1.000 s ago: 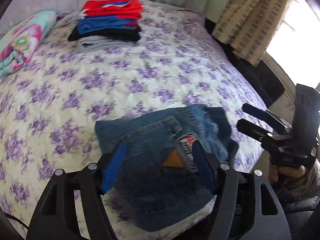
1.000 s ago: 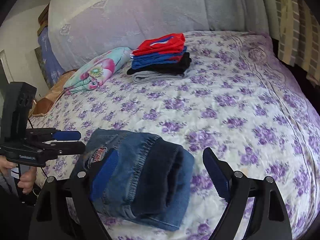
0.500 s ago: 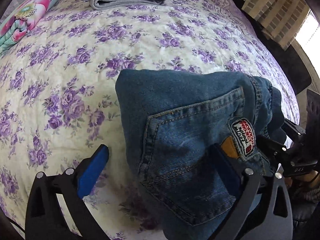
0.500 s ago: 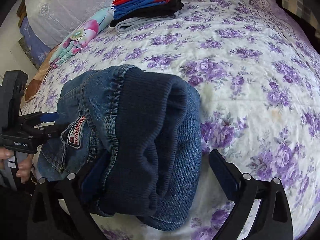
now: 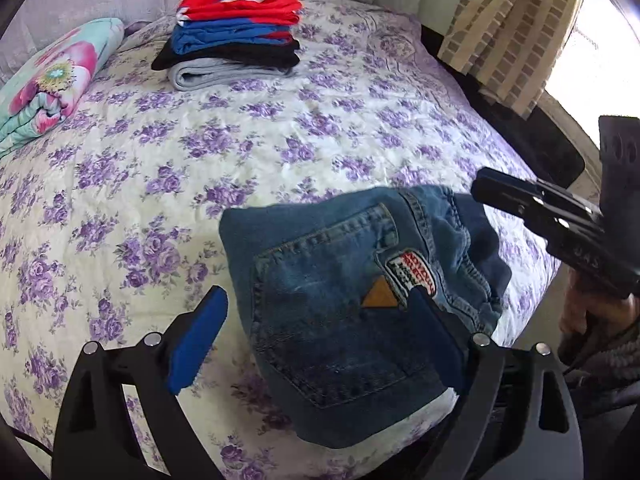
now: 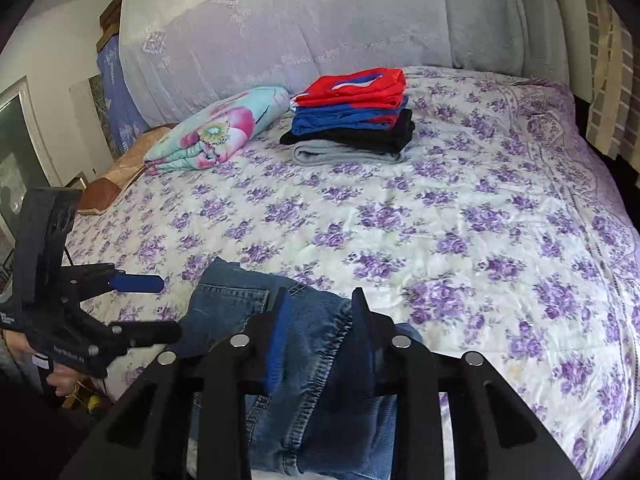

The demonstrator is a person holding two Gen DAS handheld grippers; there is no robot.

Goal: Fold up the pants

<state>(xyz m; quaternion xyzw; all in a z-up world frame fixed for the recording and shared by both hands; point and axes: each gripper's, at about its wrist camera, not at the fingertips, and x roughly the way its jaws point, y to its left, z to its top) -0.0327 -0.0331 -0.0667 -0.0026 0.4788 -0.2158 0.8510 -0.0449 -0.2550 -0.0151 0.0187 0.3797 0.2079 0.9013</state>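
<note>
Near the front edge of a bed covered by a white quilt printed with purple flowers point(image 5: 328, 132), a pair of blue denim pants point(image 5: 344, 320) is seen lying folded into a compact bundle. A stitched back pocket faces upward, with a red-and-white woven label and a small tan triangular patch sewn beside it. At the right side of the bundle, the waistband and a darker navy inner layer are shown bunched and rolled over.

From the left wrist view, the left gripper point(image 5: 316, 340) is held with its blue-padded fingers spread wide; the left pad point(image 5: 196, 340) lies over the bare quilt just beside the bundle, while the right finger lies against the denim near the label. Whether any cloth is pressed by it cannot be told.

From the right wrist view, the right gripper point(image 6: 320, 328) is drawn in narrowly, and the bunched denim and dark edge of the pants point(image 6: 248, 300) are pinched between its fingers.

Toward the headboard, well apart, a stack of folded red, blue, black and grey garments point(image 6: 352, 116) and a folded turquoise floral blanket point(image 6: 216, 132) are seen.
</note>
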